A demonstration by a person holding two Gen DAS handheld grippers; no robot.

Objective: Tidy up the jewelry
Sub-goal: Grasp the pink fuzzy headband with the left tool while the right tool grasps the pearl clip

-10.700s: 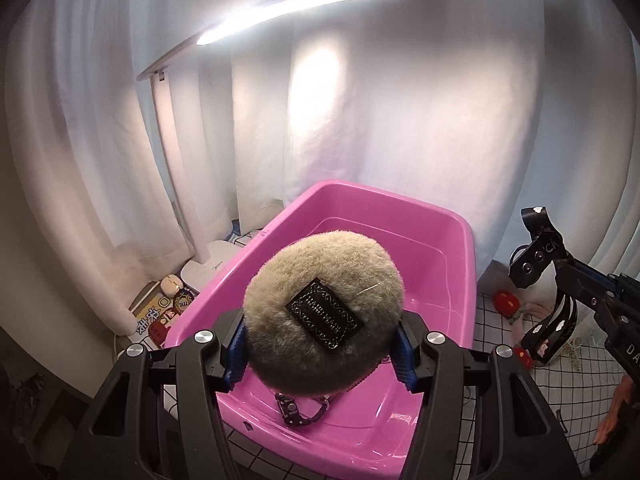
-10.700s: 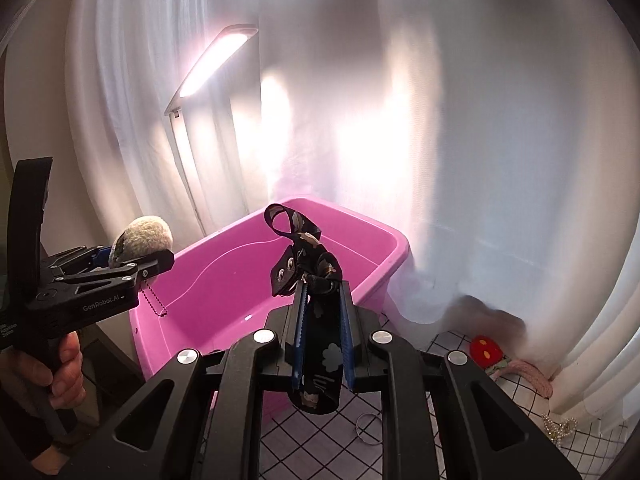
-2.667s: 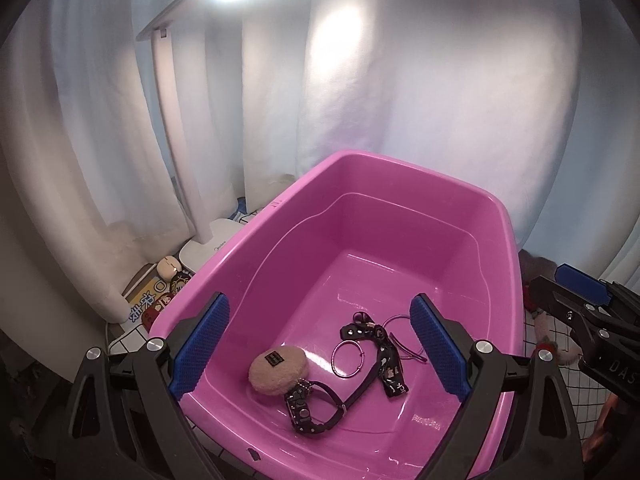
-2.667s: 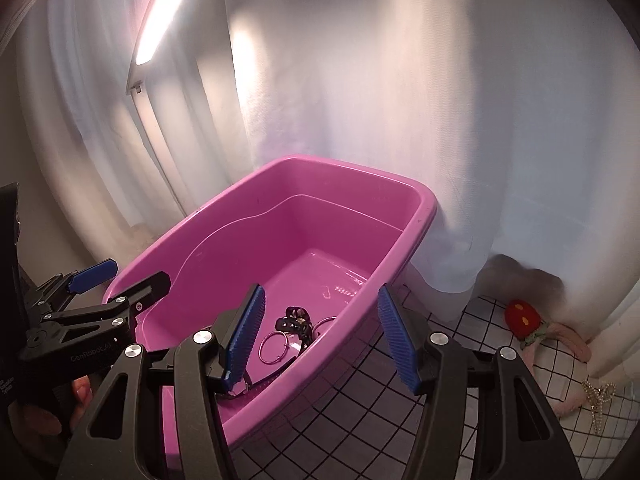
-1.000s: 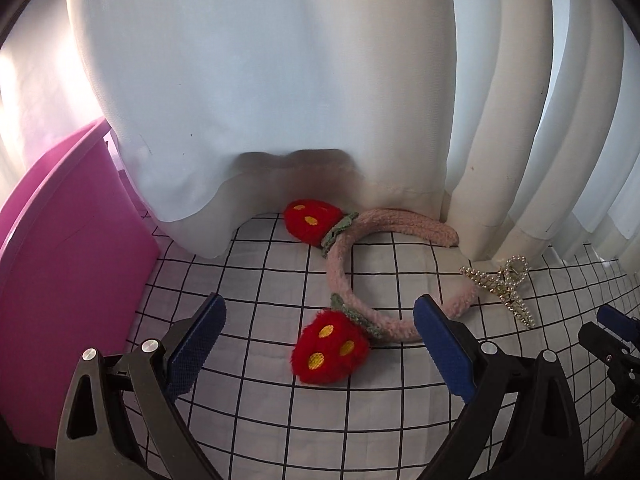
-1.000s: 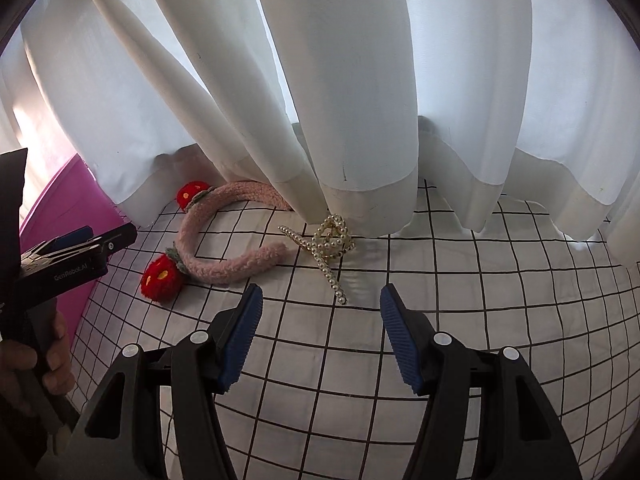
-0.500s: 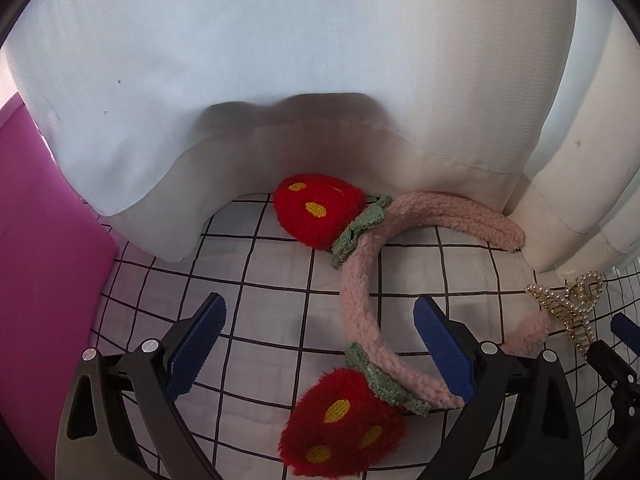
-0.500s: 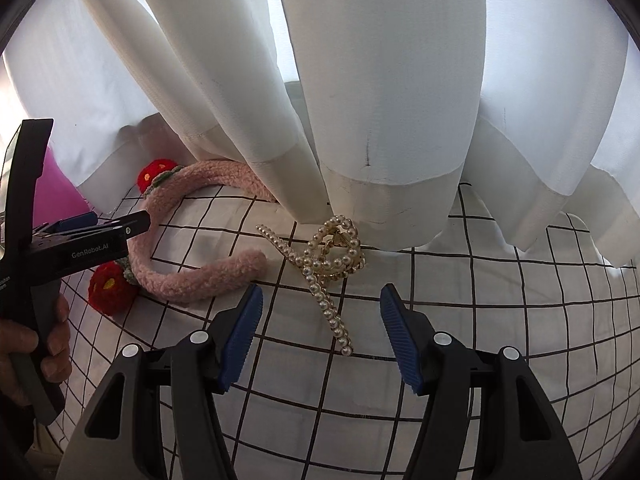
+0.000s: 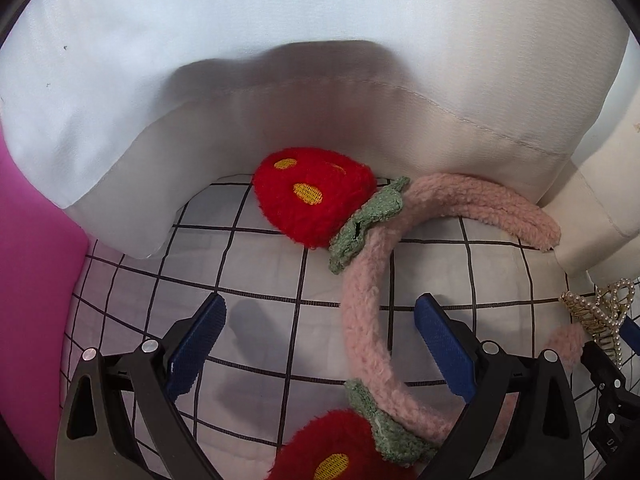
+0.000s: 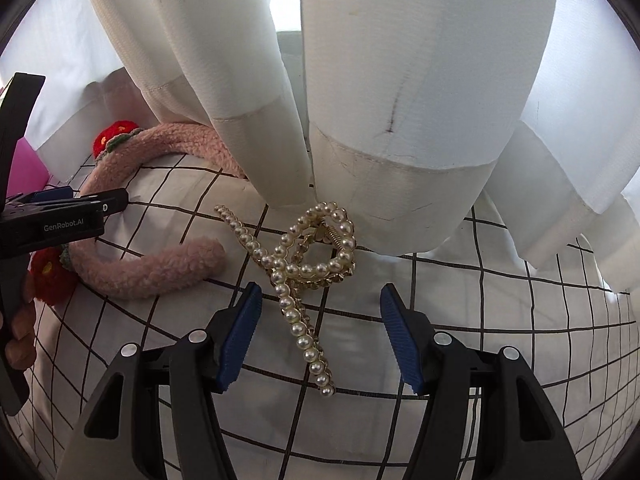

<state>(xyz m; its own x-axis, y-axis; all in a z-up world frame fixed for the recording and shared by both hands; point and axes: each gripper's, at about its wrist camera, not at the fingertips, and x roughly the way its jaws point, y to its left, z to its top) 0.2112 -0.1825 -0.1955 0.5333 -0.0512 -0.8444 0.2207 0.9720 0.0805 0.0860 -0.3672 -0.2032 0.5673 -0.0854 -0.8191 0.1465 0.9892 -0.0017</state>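
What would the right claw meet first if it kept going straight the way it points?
Most likely the pearl hair clip: its long tail already lies between the open fingers of the right claw. Just beyond it hangs the white curtain. Height above the cloth is unclear.

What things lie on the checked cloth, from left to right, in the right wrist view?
Red plush strawberry → fuzzy pink headband → gold pearl-studded hair claw.
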